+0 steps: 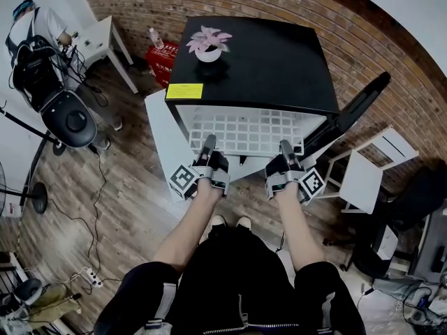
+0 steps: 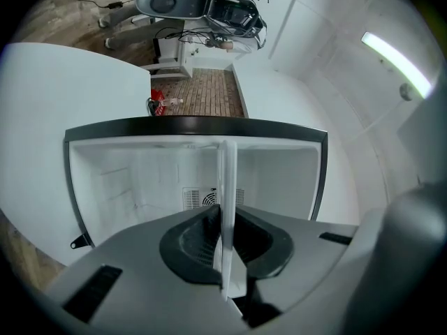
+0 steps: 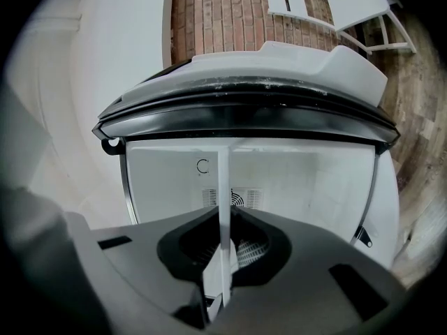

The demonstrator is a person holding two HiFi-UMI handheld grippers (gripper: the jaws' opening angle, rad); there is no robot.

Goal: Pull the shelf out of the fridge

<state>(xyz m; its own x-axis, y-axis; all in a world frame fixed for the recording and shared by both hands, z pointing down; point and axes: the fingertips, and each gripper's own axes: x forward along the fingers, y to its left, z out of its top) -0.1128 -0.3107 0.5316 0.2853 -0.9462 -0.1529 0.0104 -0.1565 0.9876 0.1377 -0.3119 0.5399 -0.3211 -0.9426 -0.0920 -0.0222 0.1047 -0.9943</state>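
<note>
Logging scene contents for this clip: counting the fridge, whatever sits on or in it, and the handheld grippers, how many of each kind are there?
fridge: 1
wire shelf: 1
potted plant: 1
yellow label: 1
grippers: 2 (left gripper, right gripper)
Total: 6

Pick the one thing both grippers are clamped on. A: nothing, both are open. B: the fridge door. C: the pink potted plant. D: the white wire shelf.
D: each gripper view shows its jaws shut on the thin white edge of the wire shelf, and the head view has the left gripper and right gripper at its front edge.
</note>
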